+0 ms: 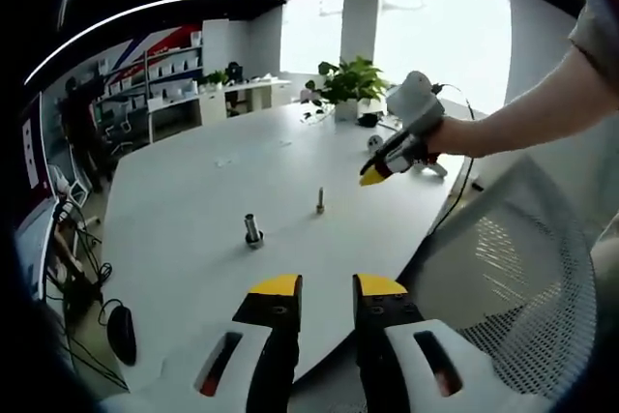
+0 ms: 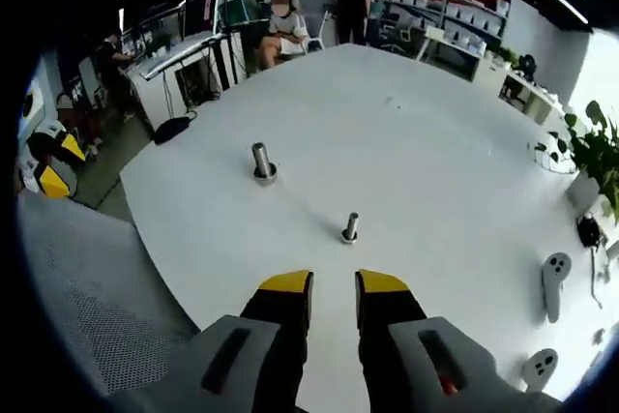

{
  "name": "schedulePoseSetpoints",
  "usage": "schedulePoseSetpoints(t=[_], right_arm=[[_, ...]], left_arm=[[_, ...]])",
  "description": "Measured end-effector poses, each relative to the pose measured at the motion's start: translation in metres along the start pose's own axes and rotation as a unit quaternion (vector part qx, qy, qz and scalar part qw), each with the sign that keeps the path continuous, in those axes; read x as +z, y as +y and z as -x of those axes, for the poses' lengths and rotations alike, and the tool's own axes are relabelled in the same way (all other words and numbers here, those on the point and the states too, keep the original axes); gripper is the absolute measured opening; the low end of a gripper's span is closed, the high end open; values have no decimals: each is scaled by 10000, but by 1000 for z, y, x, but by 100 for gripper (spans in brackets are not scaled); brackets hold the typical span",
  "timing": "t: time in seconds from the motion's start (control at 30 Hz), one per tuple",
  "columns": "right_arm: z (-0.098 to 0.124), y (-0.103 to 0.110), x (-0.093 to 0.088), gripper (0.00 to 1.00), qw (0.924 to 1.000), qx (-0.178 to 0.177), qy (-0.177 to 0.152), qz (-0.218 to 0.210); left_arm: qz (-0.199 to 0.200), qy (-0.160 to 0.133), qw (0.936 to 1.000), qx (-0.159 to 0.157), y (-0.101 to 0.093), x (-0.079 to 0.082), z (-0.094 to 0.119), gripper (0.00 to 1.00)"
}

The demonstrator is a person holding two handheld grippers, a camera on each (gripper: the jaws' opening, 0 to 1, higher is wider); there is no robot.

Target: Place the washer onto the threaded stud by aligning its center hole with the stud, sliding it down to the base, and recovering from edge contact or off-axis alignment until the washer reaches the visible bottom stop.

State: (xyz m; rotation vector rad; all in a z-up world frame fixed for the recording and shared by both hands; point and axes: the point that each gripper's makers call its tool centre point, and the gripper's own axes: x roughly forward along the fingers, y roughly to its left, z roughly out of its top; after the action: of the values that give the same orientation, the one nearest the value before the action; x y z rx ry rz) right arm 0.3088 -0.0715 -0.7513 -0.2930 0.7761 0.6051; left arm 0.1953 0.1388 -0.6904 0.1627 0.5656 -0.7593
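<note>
Hovering spread and empty over the desk, the right claw lines up on the small stud at 12 o'clock, seemingly readying approach, while the left claw waits spread at the edge, the larger stud at 11 o'clock.

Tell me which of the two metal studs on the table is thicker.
The larger stud, farther from the right gripper; the smaller stud is thinner and shorter.
</note>
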Motion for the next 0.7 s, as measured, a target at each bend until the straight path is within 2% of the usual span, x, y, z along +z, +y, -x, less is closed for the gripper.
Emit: schedulePoseSetpoints(t=[0.03, 0.17, 0.3, 0.5, 0.7], right_arm=[[4, 4, 4, 21, 9999, 59, -137, 56], [23, 11, 3, 21, 9995, -14, -267, 164], [38, 12, 1, 22, 9991, -97, -411, -7], [67, 10, 4, 22, 9962, -233, -798, -253], [81, 5, 10, 22, 9947, -269, -949, -279]], left_arm=[[11, -41, 10000, -3, 0, 1, 1, 19], [11, -78, 10000, -12, -1, 3, 1, 19], [-17, -96, 10000, -5, -1, 3, 1, 19], [-21, -123, 9999, 35, 0, 5, 2, 19], [-39, -91, 9999, 86, 2, 4, 2, 19]])
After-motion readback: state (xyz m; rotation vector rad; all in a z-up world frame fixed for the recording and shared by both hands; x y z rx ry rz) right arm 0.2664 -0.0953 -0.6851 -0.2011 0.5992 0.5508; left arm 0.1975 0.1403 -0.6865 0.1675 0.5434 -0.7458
